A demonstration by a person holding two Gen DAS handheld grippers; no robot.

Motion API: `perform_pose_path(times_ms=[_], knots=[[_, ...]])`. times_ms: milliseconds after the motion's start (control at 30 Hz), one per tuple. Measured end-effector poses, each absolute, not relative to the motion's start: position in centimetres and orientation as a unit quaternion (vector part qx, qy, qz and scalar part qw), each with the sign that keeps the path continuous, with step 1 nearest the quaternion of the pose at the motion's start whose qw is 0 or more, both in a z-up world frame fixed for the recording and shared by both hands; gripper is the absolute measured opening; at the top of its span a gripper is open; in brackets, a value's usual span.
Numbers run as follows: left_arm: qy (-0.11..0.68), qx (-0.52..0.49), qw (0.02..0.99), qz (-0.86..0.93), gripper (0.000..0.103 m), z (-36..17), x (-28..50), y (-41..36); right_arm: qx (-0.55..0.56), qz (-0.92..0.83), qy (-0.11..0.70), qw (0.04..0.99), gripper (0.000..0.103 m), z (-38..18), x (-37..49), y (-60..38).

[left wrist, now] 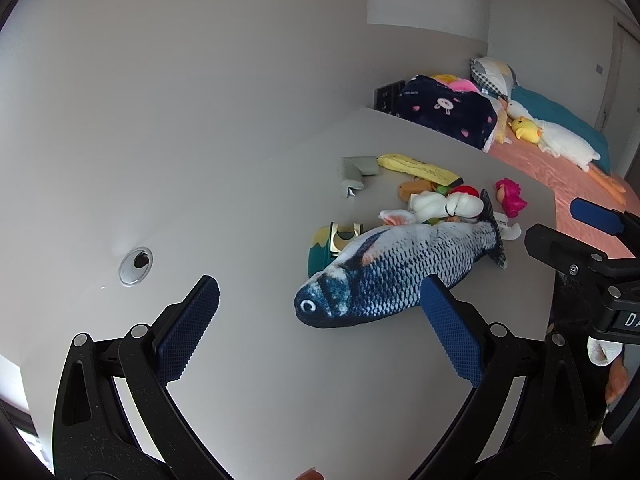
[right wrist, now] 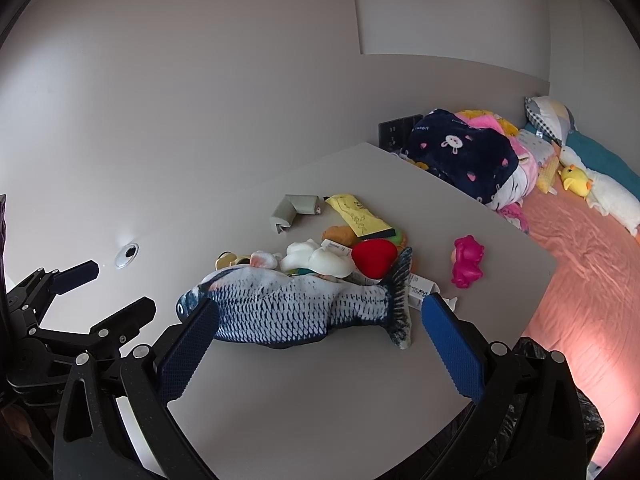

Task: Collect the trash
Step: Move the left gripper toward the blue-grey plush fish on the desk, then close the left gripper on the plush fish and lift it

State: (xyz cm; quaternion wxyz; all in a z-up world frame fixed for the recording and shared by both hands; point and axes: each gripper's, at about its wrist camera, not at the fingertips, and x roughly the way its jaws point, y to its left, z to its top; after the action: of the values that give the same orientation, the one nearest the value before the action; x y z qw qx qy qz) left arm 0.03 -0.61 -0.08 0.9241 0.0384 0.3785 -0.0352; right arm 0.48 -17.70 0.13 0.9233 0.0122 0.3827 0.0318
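Toys behind plush fish half hidden, yellow wrapper print unreadable

Grey table against a pale wall, with a round cable grommet set in its top. On it — a fish plush lying on its side, nearest the front edge. Behind it, a cluster: white plush, red heart plush, yellow packet, grey foam corner piece. Pink doll lies apart, toward the table's right edge. Beyond — a bed with pink sheet, carrying a navy blanket and a white goose plush.
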Motion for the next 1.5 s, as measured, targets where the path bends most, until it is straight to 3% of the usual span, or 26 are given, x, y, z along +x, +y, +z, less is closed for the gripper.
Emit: perform_pose_path(times_ms=[367,1033,1233,1400,1500], knots=[[0.389,0.021,0.92,-0.05,0.097,-1.5,1.4,-2.0,0.061,0.033,0.391,0.918,0.1,-0.6,0.9,-19.4],[0.438,0.021,0.895,-0.077,0.095,-6.4,7.1,-5.3,0.045,0.025,0.404,0.913,0.1,-2.1,3.4,-21.0],[0.443,0.013,0.893,-0.079,0.082,-7.3,8.1,-5.0,0.044,0.041,0.412,0.909,0.1,-2.8,4.9,-20.7],[0.431,-0.005,0.898,-0.085,0.051,-7.1,7.9,-4.4,0.042,0.055,0.42,0.905,0.097,-3.4,6.2,-20.1],[0.419,-0.007,0.904,-0.086,0.042,-6.5,7.3,-4.0,0.042,0.062,0.423,0.903,0.096,-3.5,6.8,-19.8]])
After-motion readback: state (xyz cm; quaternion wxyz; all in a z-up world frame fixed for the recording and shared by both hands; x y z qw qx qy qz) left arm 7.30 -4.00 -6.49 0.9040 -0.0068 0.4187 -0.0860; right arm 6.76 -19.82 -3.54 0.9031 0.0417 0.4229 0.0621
